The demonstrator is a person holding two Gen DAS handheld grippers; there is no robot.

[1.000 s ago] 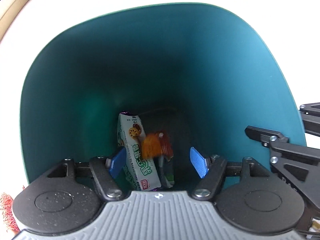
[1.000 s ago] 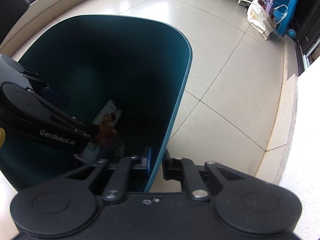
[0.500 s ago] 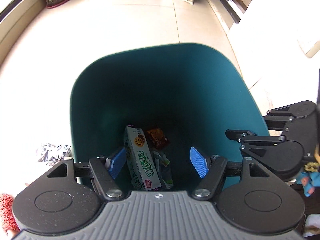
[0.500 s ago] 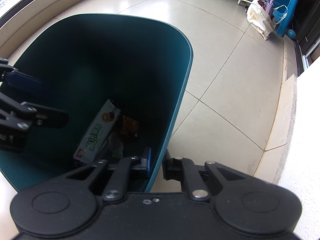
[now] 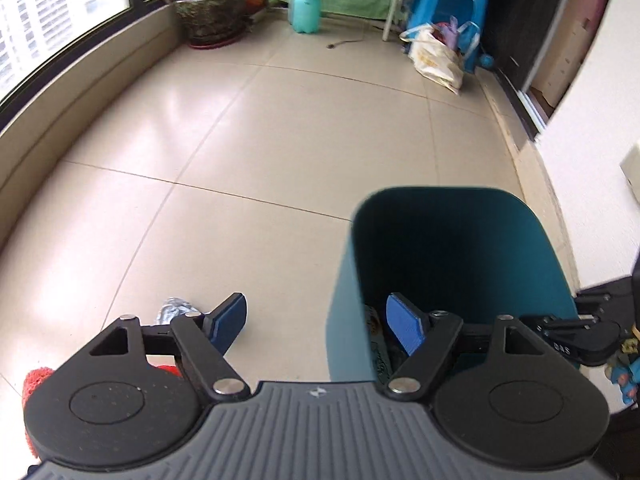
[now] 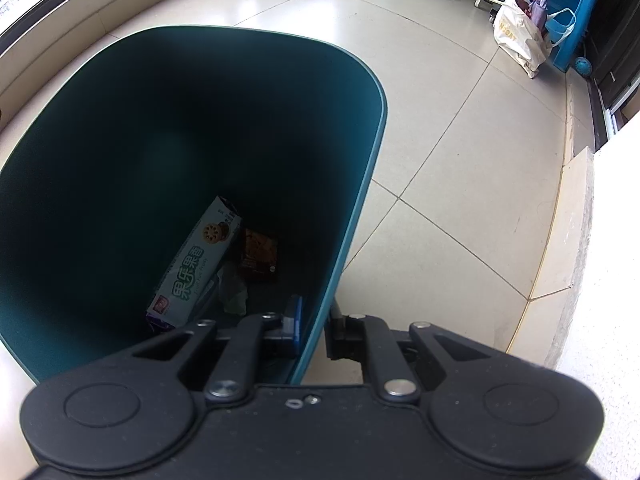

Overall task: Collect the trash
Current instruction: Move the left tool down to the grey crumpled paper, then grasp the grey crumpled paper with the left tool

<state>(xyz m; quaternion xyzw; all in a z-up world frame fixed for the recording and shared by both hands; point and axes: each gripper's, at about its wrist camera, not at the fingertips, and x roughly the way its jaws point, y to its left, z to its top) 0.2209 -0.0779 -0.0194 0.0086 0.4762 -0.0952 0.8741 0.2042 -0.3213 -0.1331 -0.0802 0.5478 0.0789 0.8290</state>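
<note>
A teal trash bin (image 5: 452, 248) stands on the tiled floor. My right gripper (image 6: 314, 324) is shut on the bin's near rim (image 6: 316, 332), one finger inside and one outside. Inside the bin lie a green-and-white cookie box (image 6: 196, 264), a brown snack wrapper (image 6: 260, 256) and a pale crumpled scrap (image 6: 234, 296). My left gripper (image 5: 318, 322) is open and empty, above the floor at the bin's left side. A crumpled silver wrapper (image 5: 173, 307) lies on the floor behind its left finger. A red knitted thing (image 5: 36, 376) lies at the lower left.
A low window ledge (image 5: 80, 80) runs along the left. A potted plant (image 5: 212, 12), a teal jug (image 5: 306, 10), a blue stool (image 5: 456, 12) and a white bag (image 5: 436, 56) stand at the far end. A white wall (image 5: 592, 128) is on the right.
My left gripper has come up out of the bin and swung left, staying open. The orange-brown wrapper has dropped to the bin's bottom. My right gripper has kept its hold on the rim.
</note>
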